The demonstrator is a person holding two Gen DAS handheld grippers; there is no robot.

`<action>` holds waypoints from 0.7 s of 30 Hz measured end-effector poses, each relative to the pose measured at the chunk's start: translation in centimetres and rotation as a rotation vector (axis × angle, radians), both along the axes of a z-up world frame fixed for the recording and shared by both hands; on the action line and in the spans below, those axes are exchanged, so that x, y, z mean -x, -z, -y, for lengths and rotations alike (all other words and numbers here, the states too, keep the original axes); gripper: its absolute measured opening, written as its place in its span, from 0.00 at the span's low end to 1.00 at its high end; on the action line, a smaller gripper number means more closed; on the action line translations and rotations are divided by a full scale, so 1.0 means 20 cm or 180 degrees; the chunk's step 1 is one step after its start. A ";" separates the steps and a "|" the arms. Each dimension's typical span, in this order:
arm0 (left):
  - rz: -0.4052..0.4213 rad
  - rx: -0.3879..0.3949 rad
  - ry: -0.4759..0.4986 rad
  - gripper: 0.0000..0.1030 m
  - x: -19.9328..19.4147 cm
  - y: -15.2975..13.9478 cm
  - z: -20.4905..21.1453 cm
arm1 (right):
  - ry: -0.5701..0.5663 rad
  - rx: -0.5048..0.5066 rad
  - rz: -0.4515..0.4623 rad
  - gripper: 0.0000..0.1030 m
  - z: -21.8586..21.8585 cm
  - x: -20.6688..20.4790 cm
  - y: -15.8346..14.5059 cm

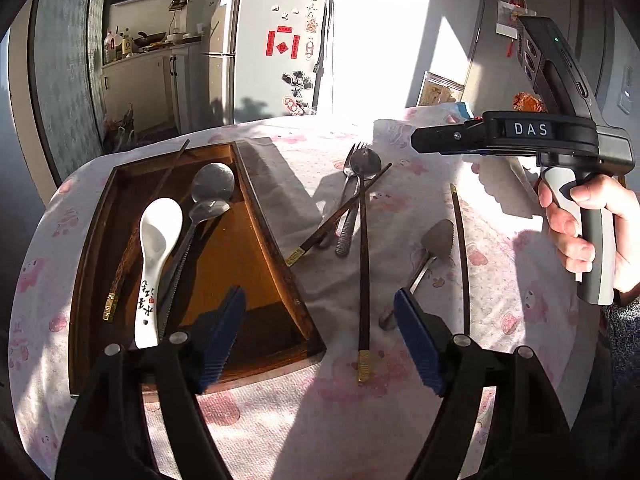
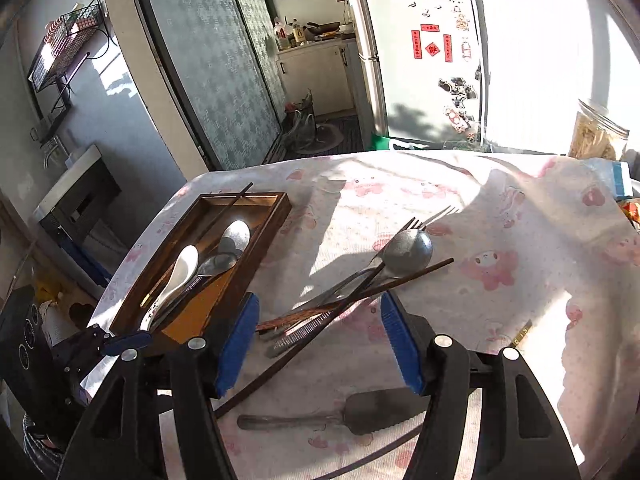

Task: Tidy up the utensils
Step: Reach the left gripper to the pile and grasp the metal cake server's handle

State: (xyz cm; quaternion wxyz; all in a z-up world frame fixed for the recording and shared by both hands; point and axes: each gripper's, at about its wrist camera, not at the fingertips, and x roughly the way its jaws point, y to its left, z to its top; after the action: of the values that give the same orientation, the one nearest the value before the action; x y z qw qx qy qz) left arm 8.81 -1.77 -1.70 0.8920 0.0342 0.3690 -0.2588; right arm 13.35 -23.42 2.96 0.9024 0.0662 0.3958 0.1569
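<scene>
A wooden tray [image 1: 272, 216] [image 2: 260, 248] on the left of the table holds a white ceramic spoon [image 1: 158, 248] [image 2: 180, 276], two metal spoons [image 1: 212, 184] and a chopstick. To its right, loose on the cloth, lie a metal spoon [image 1: 365, 162] [image 2: 408, 250], a fork [image 1: 352, 172], crossed dark chopsticks [image 1: 364, 260], a cake server [image 1: 438, 238] [image 2: 372, 404] and one more chopstick [image 1: 462, 248]. My left gripper [image 1: 320, 340] [image 2: 124, 342] hovers open over the tray's near right corner, holding nothing. My right gripper [image 2: 320, 344] [image 1: 418, 140] stands open above the handles of the loose pile, its pads clear of them.
A pink-patterned cloth [image 2: 500, 240] covers the table. A jar [image 2: 596, 132] and packets stand at the back right. A hand [image 1: 580, 232] holds the right gripper's handle. Behind the table's far edge stands a fridge [image 1: 272, 40]. Strong sun and hard shadows cross the cloth.
</scene>
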 end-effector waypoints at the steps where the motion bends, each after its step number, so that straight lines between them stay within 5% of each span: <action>1: -0.0013 0.0023 0.0077 0.77 0.02 0.01 0.04 | 0.0038 -0.0006 -0.0007 0.62 0.05 0.03 0.01; 9: 0.0031 -0.0239 0.0687 0.72 0.19 0.11 0.47 | 0.0259 -0.0259 -0.0096 0.62 0.32 0.16 0.12; 21: -0.0161 -0.0512 0.0575 0.49 -0.13 0.19 0.57 | 0.0192 -0.0692 -0.0323 0.62 0.42 0.16 0.28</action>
State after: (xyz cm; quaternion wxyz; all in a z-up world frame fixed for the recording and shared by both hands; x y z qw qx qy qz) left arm 11.35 -13.17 -5.52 0.8499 0.1322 0.4064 -0.3084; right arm 10.14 -31.77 -2.56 0.8730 0.1833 0.4194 0.1681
